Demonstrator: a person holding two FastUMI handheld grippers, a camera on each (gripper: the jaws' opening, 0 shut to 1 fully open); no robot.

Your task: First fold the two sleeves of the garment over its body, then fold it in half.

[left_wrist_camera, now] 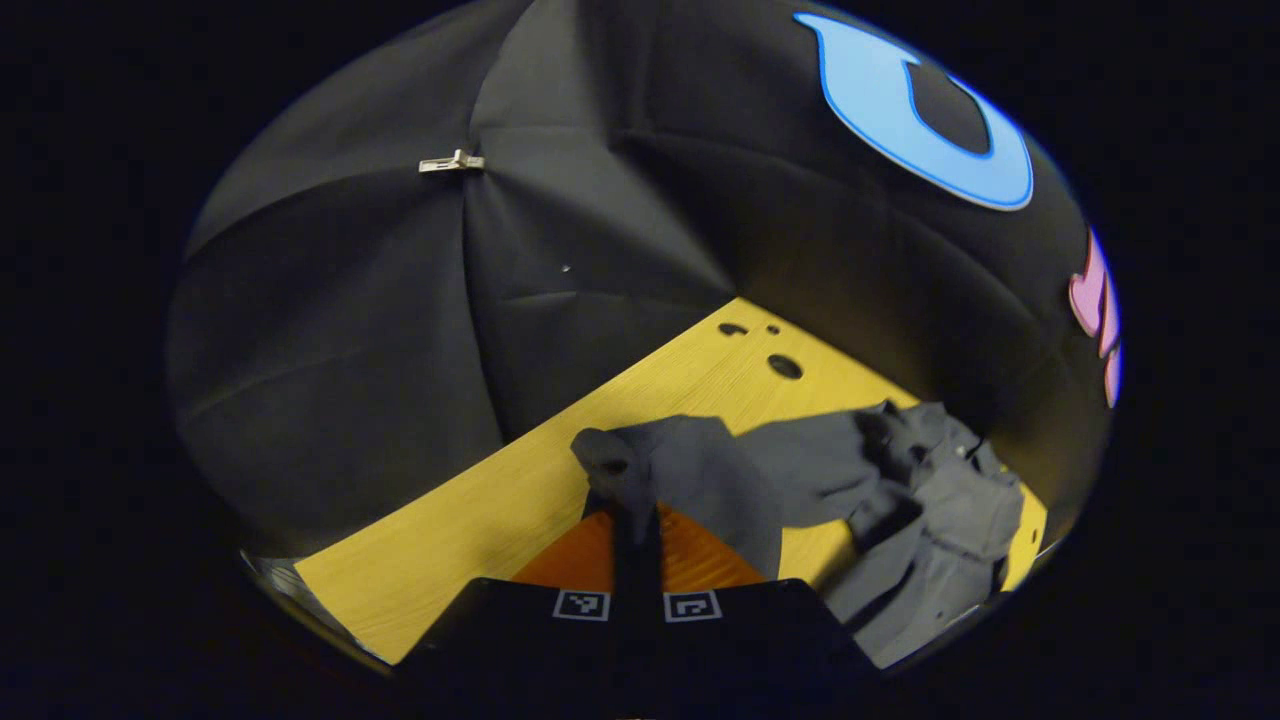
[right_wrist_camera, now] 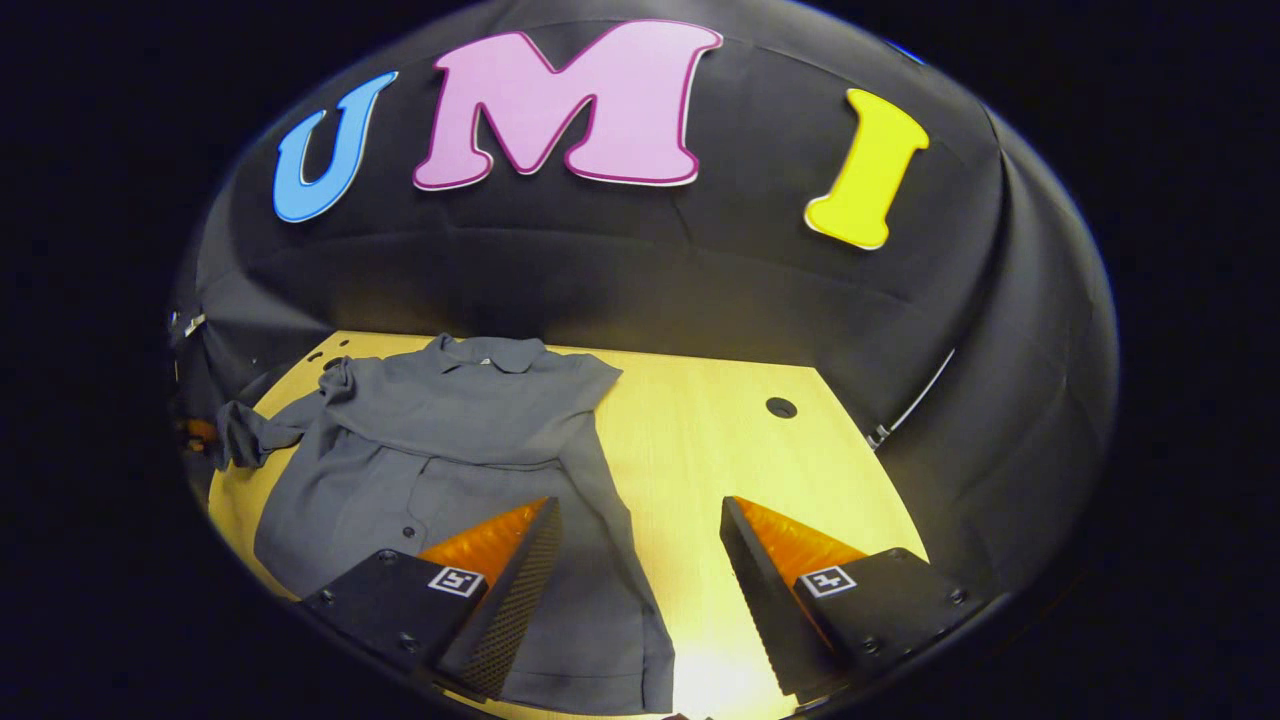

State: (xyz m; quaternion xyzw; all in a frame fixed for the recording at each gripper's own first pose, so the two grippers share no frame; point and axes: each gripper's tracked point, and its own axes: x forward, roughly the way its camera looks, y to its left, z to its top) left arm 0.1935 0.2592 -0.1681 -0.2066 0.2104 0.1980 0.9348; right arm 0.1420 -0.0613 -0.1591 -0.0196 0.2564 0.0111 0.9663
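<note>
A grey button-up shirt (right_wrist_camera: 450,440) lies flat on the yellow wooden table (right_wrist_camera: 720,440), collar at the far side. One sleeve (right_wrist_camera: 610,560) lies along the body's edge, running toward me. The other sleeve (left_wrist_camera: 680,470) is stretched away from the body, and its cuff hangs raised above the table in my left gripper (left_wrist_camera: 637,535), which is shut on it. In the right gripper view that cuff (right_wrist_camera: 238,437) shows at the far left. My right gripper (right_wrist_camera: 640,510) hovers open over the shirt's near edge, one finger (right_wrist_camera: 515,575) above the cloth, the other above bare table.
Black cloth walls close in the table at the back and both sides. Round holes (right_wrist_camera: 780,407) are cut in the tabletop near the far edge. A metal clip (left_wrist_camera: 450,162) pins the wall cloth. Bare table lies beside the shirt (right_wrist_camera: 760,460).
</note>
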